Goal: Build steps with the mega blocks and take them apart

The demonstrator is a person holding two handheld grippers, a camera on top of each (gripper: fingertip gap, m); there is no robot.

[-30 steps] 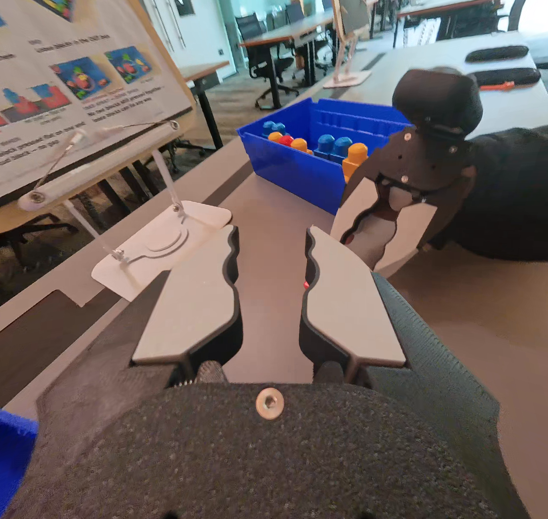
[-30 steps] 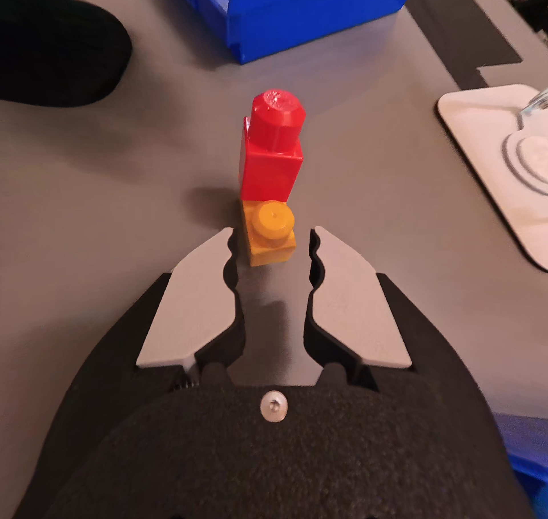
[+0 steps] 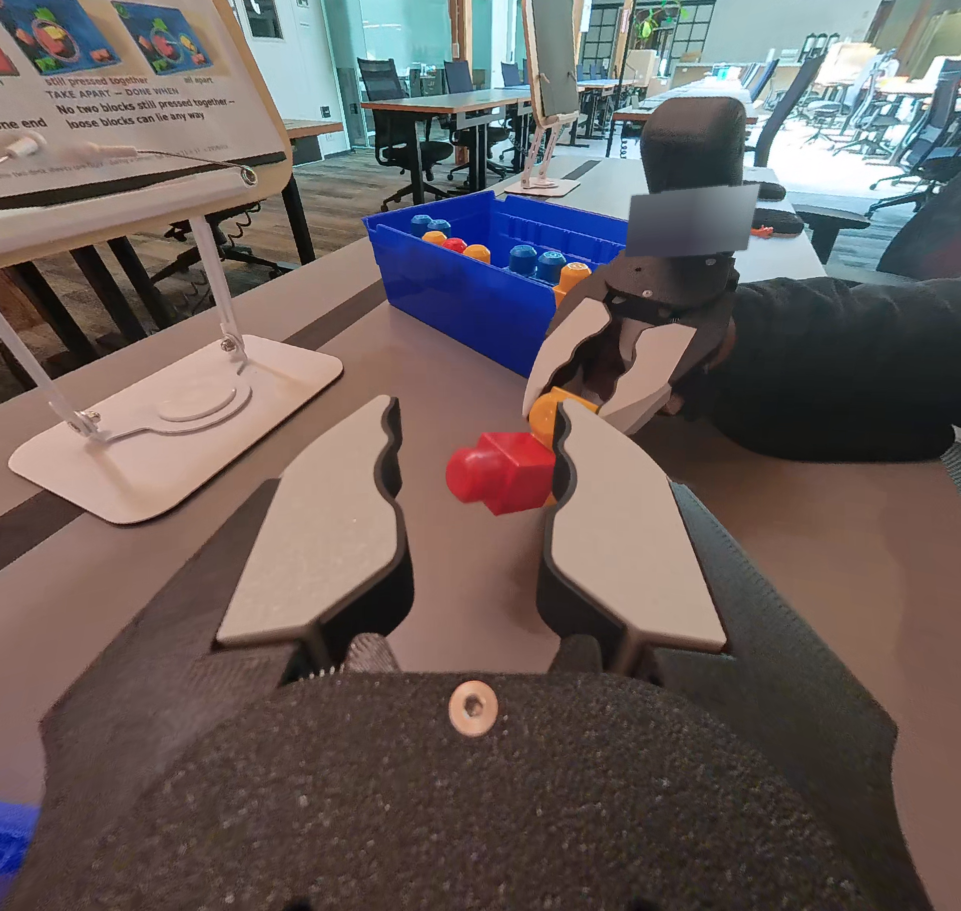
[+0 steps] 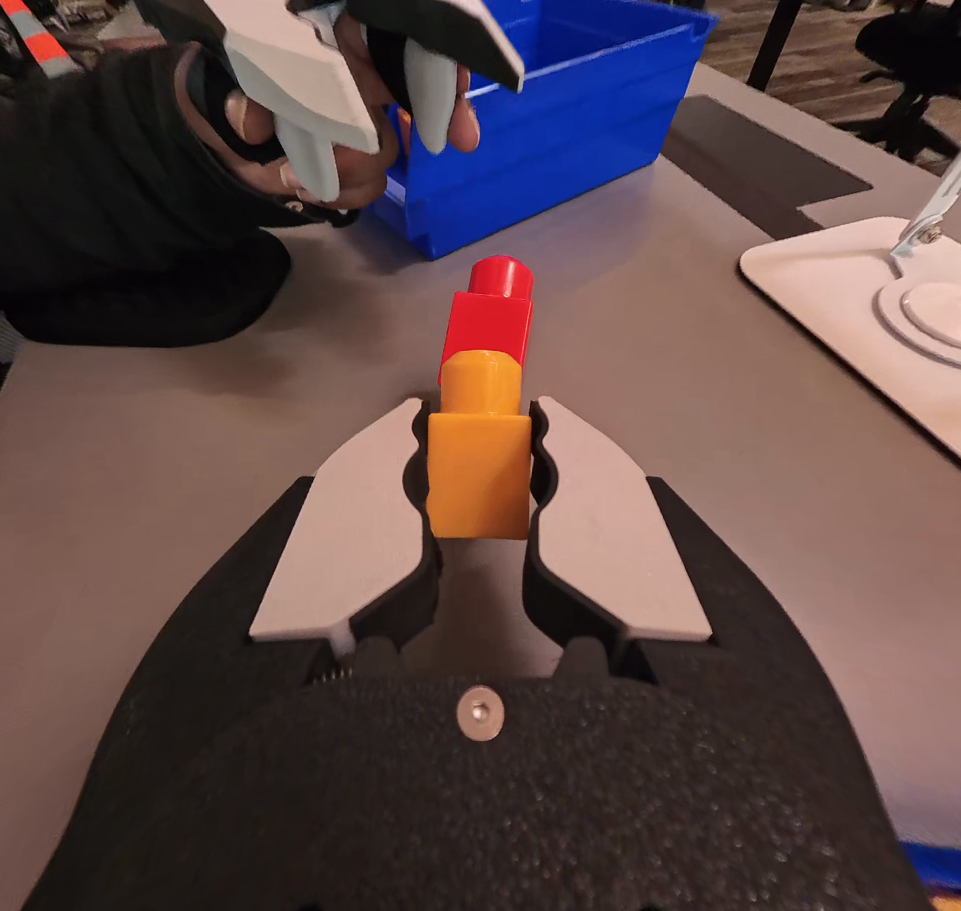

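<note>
Orange block point(image 4: 478, 475) sits clamped between the right hand-held gripper point(image 4: 478, 418) fingers, red block point(image 4: 489, 324) pressed on ahead; left hand-held gripper point(image 3: 476, 433) hangs open beside them.

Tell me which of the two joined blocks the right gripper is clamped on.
The orange block: the right gripper pinches its sides. The red block joined to it sticks out beyond the fingertips, ungripped.

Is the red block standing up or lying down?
Lying down. The red block has its stud pointing sideways, joined to the orange block that the right gripper holds.
</note>
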